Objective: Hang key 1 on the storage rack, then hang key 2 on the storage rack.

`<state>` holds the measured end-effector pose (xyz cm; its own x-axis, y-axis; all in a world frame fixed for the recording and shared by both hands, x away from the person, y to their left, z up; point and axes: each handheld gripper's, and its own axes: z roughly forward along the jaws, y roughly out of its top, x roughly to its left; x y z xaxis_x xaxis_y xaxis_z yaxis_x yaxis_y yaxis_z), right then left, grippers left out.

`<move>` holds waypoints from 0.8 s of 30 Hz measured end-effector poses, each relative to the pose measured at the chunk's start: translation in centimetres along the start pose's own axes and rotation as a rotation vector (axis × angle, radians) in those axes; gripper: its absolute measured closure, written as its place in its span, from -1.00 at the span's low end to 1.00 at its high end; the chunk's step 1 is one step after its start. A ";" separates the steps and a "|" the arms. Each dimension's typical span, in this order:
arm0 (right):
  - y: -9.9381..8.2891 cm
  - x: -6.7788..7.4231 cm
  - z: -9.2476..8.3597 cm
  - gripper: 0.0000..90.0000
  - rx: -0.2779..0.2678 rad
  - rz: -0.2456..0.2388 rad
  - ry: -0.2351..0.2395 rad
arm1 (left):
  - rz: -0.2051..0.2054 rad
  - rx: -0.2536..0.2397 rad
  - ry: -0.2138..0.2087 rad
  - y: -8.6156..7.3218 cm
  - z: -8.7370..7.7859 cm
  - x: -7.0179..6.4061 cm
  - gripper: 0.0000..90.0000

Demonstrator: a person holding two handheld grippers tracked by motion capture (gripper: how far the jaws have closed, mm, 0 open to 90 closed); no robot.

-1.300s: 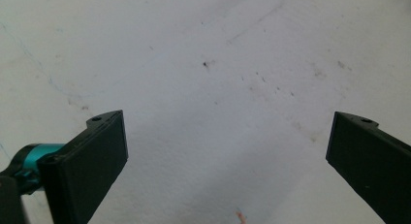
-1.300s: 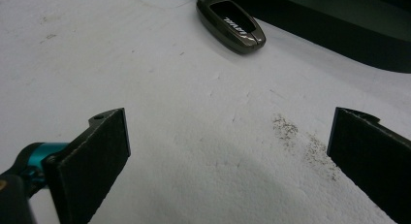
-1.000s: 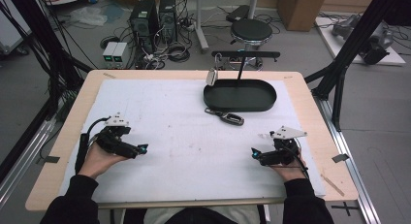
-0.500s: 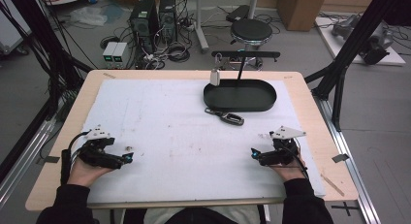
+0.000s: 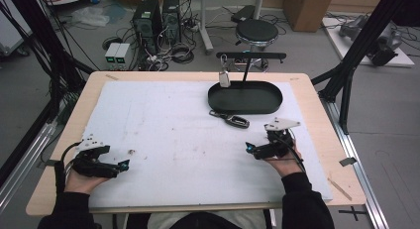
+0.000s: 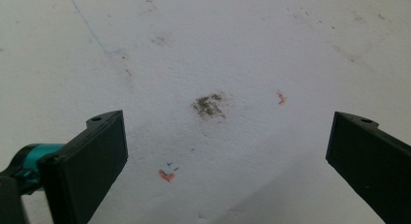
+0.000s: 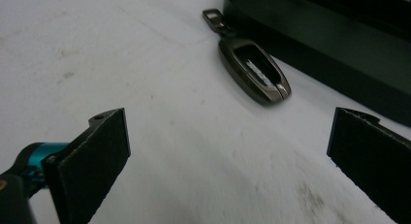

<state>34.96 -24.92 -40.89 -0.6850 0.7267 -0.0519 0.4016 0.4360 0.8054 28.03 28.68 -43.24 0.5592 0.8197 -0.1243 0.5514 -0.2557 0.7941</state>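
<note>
A dark grey key fob (image 5: 233, 119) with a metal loop lies on the white mat (image 5: 173, 135), just in front of a black oval tray (image 5: 267, 106). My right gripper (image 5: 249, 148) rests low on the mat to the near right of the fob, pointing left, open and empty. In the right gripper view the fob (image 7: 254, 71) lies ahead, beyond the wide-apart jaws (image 7: 228, 156), with the tray wall (image 7: 339, 49) behind it. My left gripper (image 5: 124, 164) sits at the near left corner, open over bare mat. Its own view shows a small brown stain (image 6: 209, 104) ahead of the left gripper (image 6: 228, 156).
A thin black stand (image 5: 251, 55) rises from the tray, and a small silver padlock-like piece (image 5: 224, 79) hangs from its crossbar. The wooden table edge (image 5: 317, 120) borders the mat. A stool (image 5: 256, 30), computers and cables stand on the floor beyond the table.
My left gripper has drawn back toward the near left corner of the mat. The right gripper has barely shifted. The fob and tray are unmoved.
</note>
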 end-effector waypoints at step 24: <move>7.3 -1.6 11.4 -0.90 0.164 -0.066 0.093 | 0.017 -0.011 -0.028 0.1 0.2 0.0 -0.96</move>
<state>45.93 -16.86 -41.70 -0.7634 0.6446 -0.0405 0.4423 0.5674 0.6945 28.22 28.55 -43.33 0.5858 0.8004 -0.1274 0.5350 -0.2638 0.8026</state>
